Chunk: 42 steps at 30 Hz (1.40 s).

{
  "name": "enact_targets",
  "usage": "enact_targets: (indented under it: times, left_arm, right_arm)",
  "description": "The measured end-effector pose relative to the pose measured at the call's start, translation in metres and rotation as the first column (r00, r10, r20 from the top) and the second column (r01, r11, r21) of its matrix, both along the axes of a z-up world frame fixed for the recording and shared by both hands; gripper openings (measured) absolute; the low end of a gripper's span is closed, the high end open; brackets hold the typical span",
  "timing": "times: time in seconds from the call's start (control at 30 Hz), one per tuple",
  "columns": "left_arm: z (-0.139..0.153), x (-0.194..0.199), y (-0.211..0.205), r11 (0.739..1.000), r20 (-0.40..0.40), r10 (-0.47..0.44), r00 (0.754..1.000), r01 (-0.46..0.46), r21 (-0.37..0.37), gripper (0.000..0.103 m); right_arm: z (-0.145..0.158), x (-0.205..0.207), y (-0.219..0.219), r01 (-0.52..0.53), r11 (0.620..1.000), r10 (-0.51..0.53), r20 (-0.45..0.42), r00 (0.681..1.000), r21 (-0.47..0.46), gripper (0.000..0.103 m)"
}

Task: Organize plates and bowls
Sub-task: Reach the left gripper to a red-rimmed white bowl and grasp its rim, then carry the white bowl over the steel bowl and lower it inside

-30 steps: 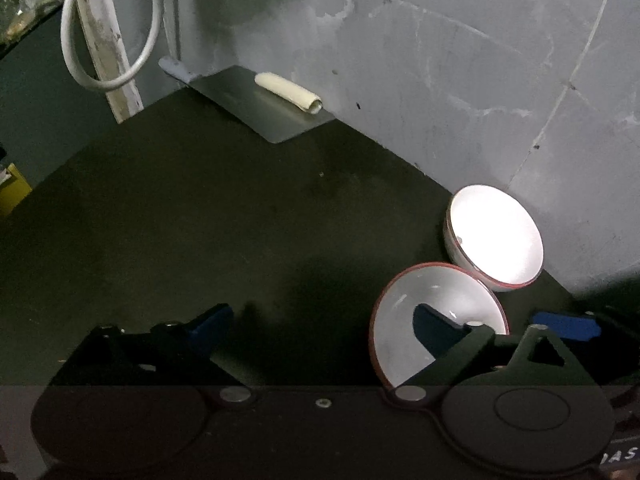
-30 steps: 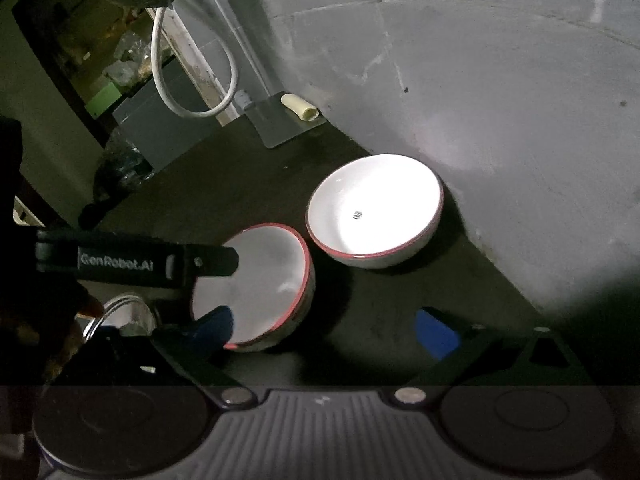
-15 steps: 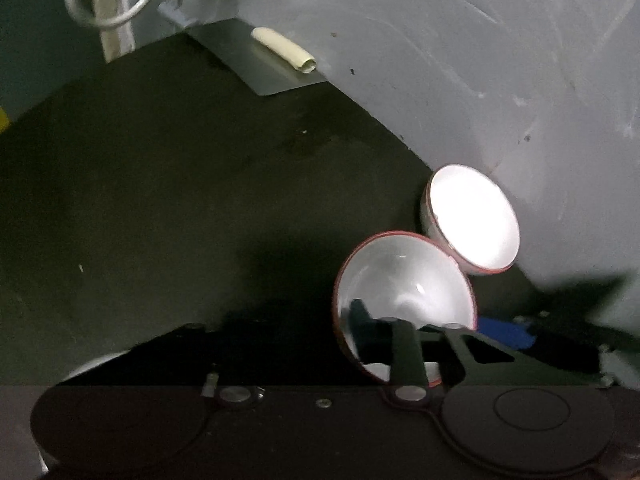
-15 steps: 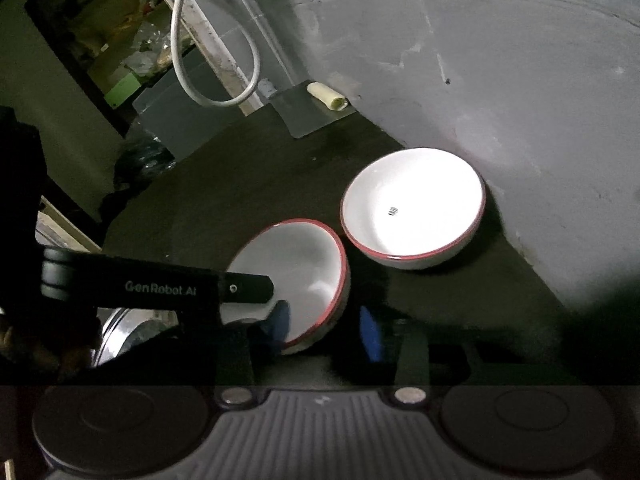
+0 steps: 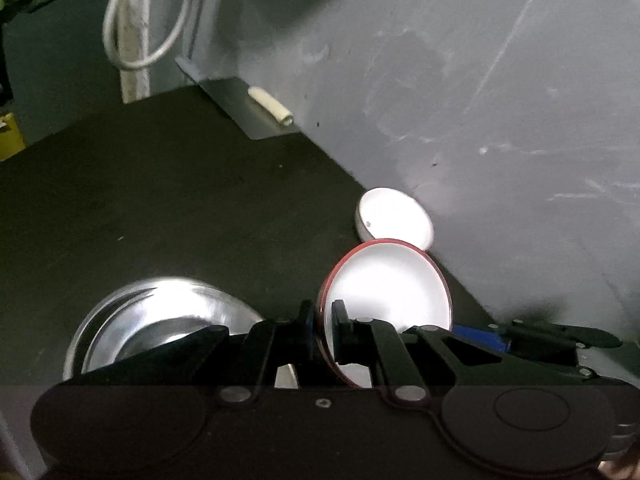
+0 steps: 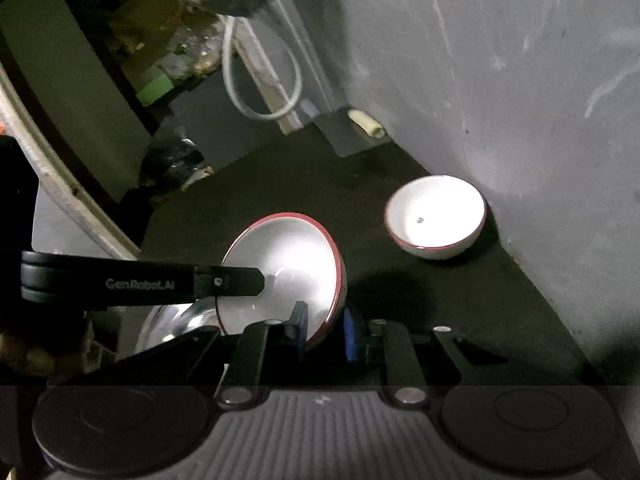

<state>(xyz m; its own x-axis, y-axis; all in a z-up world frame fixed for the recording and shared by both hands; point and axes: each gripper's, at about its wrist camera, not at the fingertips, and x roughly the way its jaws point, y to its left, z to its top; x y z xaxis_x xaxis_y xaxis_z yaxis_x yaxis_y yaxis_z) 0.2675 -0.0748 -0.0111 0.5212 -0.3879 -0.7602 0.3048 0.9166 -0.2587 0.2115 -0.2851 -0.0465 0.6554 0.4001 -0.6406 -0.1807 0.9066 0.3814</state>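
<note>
Above dark counter [image 5: 160,200], both tools now clamp raised red-rimmed bowl [image 5: 388,284].

A dark, matte tabletop [image 5: 168,208] runs up against a scuffed grey wall [image 5: 460,92] streaked with pale scratches. At the far corner a white cable [image 6: 260,92] loops beside a pale post [image 5: 134,60]. Beyond, a dim opening holds cluttered shelves [image 6: 160,52]. Light is harsh and local.
</note>
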Motion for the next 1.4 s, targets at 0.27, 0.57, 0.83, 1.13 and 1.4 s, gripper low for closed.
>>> enact_targets:
  times: [0.27,0.57,0.83,1.13,1.4]
  left_arm:
    - [0.027,-0.088,0.037,0.998,0.051,0.051,0.997,-0.049,-0.035,0.009]
    - [0.034,-0.163,0.065,0.989,0.074,0.106,0.992,-0.097,-0.112,0.009]
    - [0.028,-0.2,0.079,0.987,0.023,0.119,0.993,-0.116,-0.113,0.009]
    - [0.008,-0.197,0.092,0.981,-0.075,0.155,0.985,-0.163,-0.11,0.009]
    - [-0.009,-0.183,0.089,0.981,-0.174,0.16,0.972,-0.177,-0.086,0.009]
  right_arm:
    - [0.038,-0.081,0.037,-0.095,0.99,0.104,0.078,0.992,-0.105,0.021]
    - [0.059,-0.15,0.075,-0.166,0.965,0.181,0.059,0.982,-0.205,0.021]
    - [0.076,-0.184,0.1,-0.235,0.935,0.237,-0.024,0.971,-0.268,0.021]
    - [0.058,-0.171,0.117,-0.307,0.908,0.285,-0.116,0.951,-0.286,0.021]
    - [0.038,-0.147,0.108,-0.328,0.918,0.289,-0.193,0.938,-0.221,0.021]
